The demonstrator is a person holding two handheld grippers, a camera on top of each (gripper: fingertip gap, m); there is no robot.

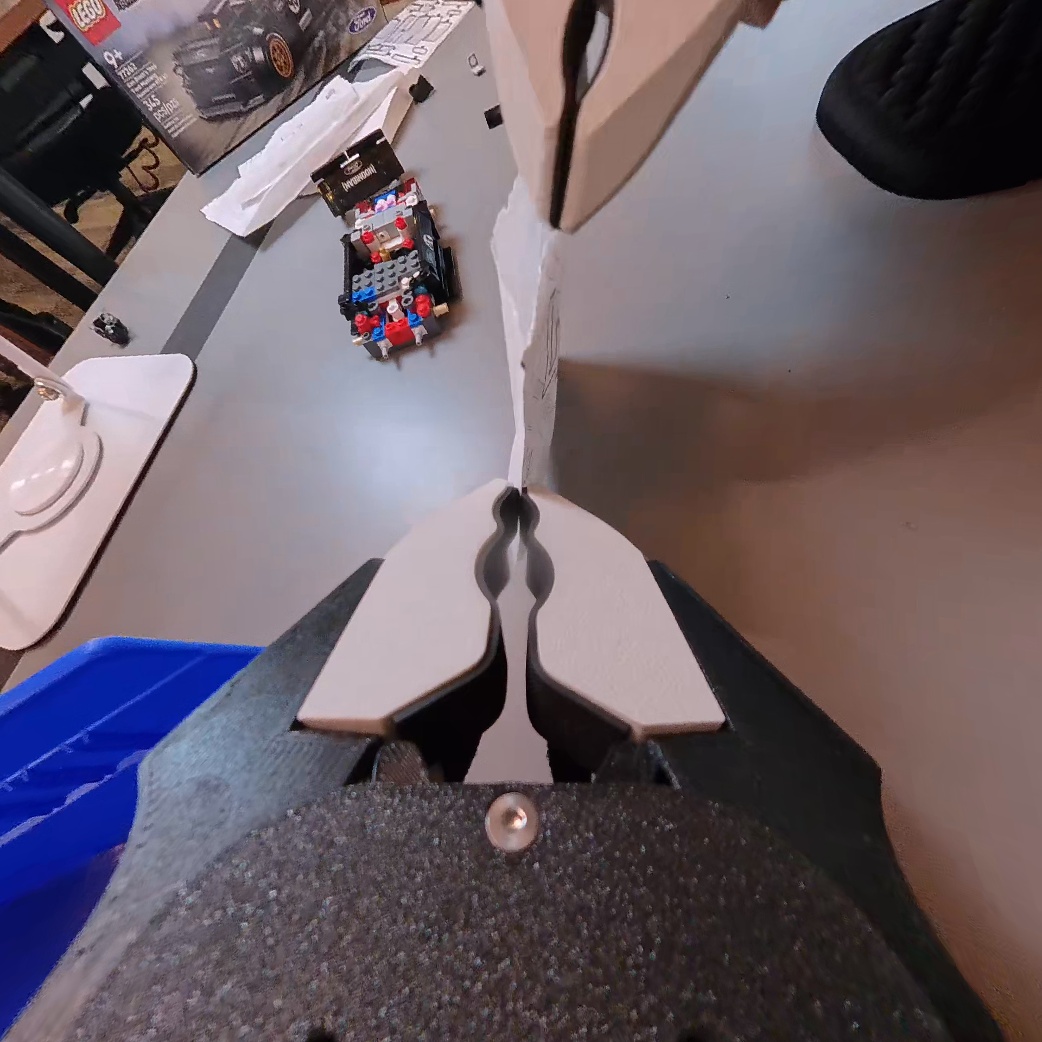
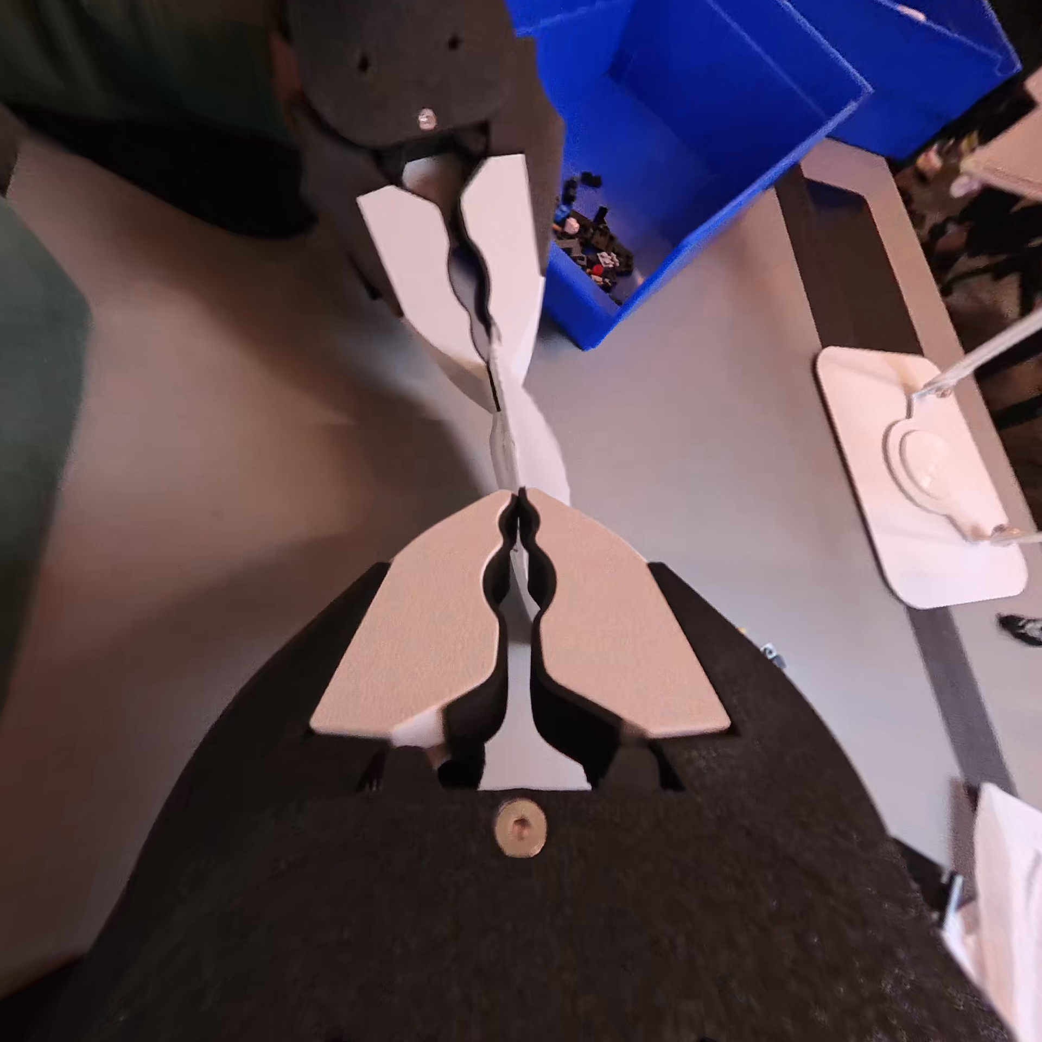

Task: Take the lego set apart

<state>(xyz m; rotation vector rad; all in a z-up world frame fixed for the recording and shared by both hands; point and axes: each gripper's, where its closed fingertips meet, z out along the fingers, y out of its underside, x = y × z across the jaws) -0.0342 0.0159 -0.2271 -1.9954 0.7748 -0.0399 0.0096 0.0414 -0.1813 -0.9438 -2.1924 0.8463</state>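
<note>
1. Left wrist view, far left edge: a white stand base [image 1: 84, 479] lies flat on the grey table [image 1: 316, 451], and a blue bin [image 1: 84, 761] fills the lower left corner.
2. Upper left of that view holds the printed box [image 1: 214, 73] of the set, with loose white paper sheets [image 1: 304, 152] lying just below it.
3. Left of centre, the partly stripped toy car [image 1: 394, 270] sits on the table, its grey, red and blue bricks exposed, well apart from both my grippers.
4. At centre, my left gripper [image 1: 519, 496] has its jaws pressed together on the near end of a white paper strip [image 1: 535, 349], which stretches up the frame.
5. At the top centre, my right gripper [image 1: 564, 214] pinches the far end of the same strip.
6. A black chair seat [image 1: 947, 96] sits in the upper right.
7. Right wrist view, centre: my right gripper [image 2: 520, 496] is clamped on the paper strip [image 2: 507, 445], and above it my left gripper [image 2: 491, 361] grips the other end.
8. Upper right of centre, the blue bin [image 2: 733, 186] holds a small heap of loose bricks [image 2: 597, 248] in its bottom corner.
9. At the right edge, the white stand base [image 2: 913, 479] rests on the table [image 2: 705, 451]; the car is out of this view.
</note>
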